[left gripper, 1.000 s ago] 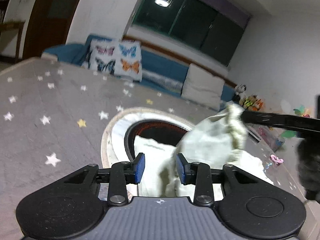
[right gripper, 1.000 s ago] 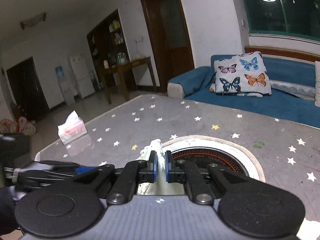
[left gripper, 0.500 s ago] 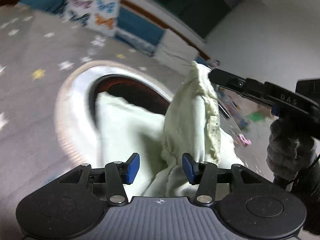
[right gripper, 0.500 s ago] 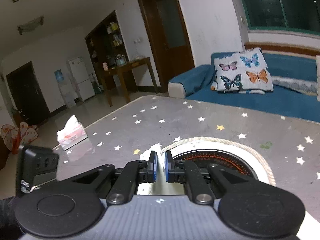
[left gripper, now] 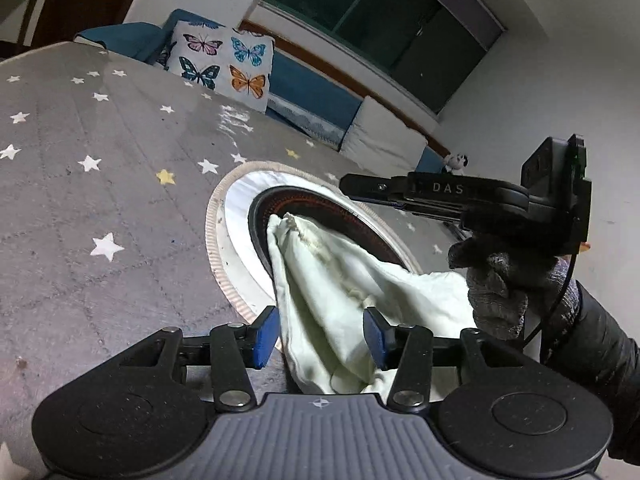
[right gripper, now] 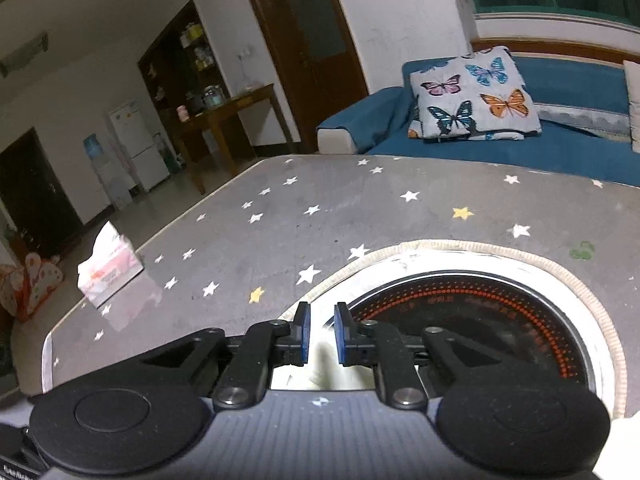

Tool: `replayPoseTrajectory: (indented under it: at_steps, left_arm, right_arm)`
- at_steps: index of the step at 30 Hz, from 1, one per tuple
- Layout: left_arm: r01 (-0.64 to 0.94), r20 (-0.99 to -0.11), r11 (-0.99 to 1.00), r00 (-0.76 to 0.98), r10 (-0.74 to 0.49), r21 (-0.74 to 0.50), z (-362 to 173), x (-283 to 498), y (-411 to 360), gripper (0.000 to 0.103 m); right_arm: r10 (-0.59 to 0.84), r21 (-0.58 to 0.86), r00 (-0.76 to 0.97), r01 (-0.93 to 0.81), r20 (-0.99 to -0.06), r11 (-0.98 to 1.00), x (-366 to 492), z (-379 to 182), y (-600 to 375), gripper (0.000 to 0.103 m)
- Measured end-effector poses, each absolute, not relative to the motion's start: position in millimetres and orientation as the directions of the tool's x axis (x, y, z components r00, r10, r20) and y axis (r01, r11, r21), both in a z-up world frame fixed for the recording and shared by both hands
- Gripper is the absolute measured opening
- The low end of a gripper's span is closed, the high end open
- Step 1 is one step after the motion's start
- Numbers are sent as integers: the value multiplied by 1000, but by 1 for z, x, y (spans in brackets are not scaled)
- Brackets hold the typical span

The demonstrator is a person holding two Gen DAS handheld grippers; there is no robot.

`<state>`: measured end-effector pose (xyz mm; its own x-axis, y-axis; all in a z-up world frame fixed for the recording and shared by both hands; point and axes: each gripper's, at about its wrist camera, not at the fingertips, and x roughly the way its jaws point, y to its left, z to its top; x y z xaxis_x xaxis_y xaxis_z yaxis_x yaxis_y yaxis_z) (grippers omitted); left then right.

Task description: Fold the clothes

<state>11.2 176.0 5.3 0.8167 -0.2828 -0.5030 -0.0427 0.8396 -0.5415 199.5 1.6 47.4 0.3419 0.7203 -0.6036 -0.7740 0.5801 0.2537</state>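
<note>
Both grippers hang parted, gripping nothing: left gripper (left gripper: 320, 338) straddles the pale cloth (left gripper: 340, 280) (perhaps touching), right gripper (right gripper: 320, 338) above the burner (right gripper: 480, 320).

You have one pale green garment (left gripper: 340, 280) lying on the star-printed table (left gripper: 100, 160), partly over its one round inset burner (right gripper: 480, 312). You hold two grippers: the left gripper (left gripper: 320, 334) and the right gripper (right gripper: 320, 338), each with two blue-padded fingers. One tissue box (right gripper: 110, 274) sits near the table's far corner. On the one blue sofa (right gripper: 580, 148) you can count one butterfly cushion (right gripper: 474, 94) showing four butterflies, plus one plain white cushion (left gripper: 382, 132).
</note>
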Motion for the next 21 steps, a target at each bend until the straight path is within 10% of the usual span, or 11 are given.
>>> replayPoseTrajectory:
  at_steps: [21]
  left_arm:
    - [11,-554,893,781,-288,-450,3,2,144,30]
  right_arm:
    - [630,126,253,-861,-734,493,129,29,-20,31]
